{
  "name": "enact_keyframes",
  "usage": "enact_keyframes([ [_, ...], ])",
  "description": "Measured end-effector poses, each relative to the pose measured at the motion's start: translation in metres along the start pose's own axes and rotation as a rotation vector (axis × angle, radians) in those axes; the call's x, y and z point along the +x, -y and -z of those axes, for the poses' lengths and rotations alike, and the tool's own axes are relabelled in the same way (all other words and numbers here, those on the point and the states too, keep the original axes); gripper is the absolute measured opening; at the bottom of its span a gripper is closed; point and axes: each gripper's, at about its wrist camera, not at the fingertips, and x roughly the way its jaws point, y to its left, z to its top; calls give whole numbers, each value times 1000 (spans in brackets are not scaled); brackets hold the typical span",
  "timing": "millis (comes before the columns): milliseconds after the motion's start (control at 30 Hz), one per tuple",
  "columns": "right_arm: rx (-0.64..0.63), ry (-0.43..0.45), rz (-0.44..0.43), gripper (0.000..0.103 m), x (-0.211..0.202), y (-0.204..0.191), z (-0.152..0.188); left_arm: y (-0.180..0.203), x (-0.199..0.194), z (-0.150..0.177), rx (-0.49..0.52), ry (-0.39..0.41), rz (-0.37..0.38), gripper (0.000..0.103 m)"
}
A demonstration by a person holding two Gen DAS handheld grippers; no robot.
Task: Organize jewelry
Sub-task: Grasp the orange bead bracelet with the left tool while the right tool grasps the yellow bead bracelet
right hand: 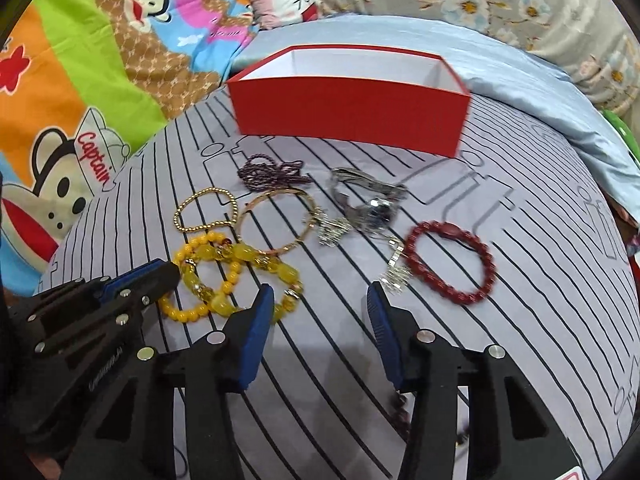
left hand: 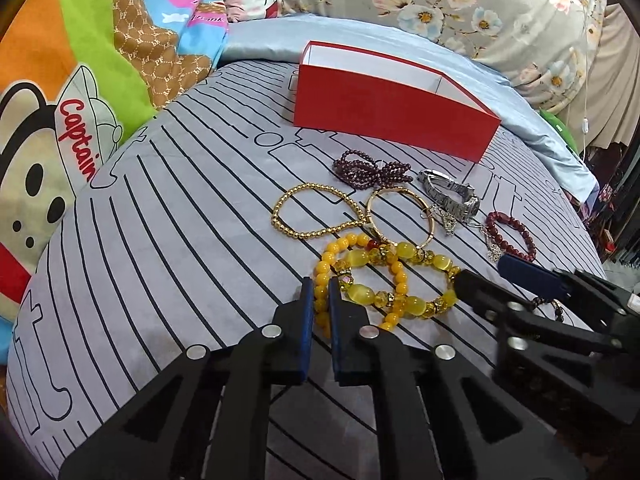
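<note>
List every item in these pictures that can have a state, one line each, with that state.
Red box: open, no lid, nothing seen inside.
Left tongs: nearly shut around a yellow bead bracelet.
Right tongs: open, holding nothing.
Watch: lying on its side on the bedsheet.
Gold bangle: flat on the sheet.
Red bead bracelet: flat, untouched.
Purple bead strand: bunched up.

Glossy yellow bead bracelets [left hand: 384, 280] and a polished metal watch [left hand: 452, 196] lie on matt striped cloth [left hand: 180, 240] before a smooth red cardboard box [left hand: 392, 108]; beyond the box, satiny blue fabric [left hand: 280, 40] shines.
</note>
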Motion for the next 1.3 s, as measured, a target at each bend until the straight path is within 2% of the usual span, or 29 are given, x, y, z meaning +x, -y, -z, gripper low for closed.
enact_keyframes([
  [67, -10, -6, 1, 42, 5, -4, -3, 1, 0, 0, 1, -1, -2, 7],
  [167, -18, -27, -4, 32, 14, -8, -4, 1, 0, 1, -1, -1, -1, 7],
  [267, -34, -22, -4, 13, 14, -9, -3, 1, 0, 1, 0, -1, -1, 7],
  [300, -28, -24, -10, 10, 13, -8, -3, 1, 0, 1, 0, -1, -2, 7],
  [633, 50, -20, -19, 10, -11, 18, 8, 2, 1, 1, 11, 0, -13, 7],
  [867, 70, -36, -12, 10, -22, 29, 32, 5, 1, 1, 23, -2, -34, 8],
  [933, 69, -33, -11, 10, -24, 30, 33, 8, 2, 0, 33, -2, -26, 13],
  [1000, 74, -32, -13, 10, -24, 30, 33, 11, 2, 0, 45, -2, -4, 29],
  [1067, 80, -33, -18, 10, -23, 31, 33, 19, 4, 0, 78, -4, -24, 32],
  [1133, 83, -33, -21, 10, -23, 31, 33, 23, 5, 0, 94, -7, -40, 32],
  [1167, 85, -32, -23, 10, -23, 31, 32, 23, 5, 0, 92, -6, -40, 23],
  [1200, 86, -32, -25, 10, -23, 31, 33, 22, 5, 0, 88, -6, -39, 8],
  [1300, 93, -31, -36, 10, -25, 32, 32, 19, 5, 0, 73, -7, -22, 7],
])
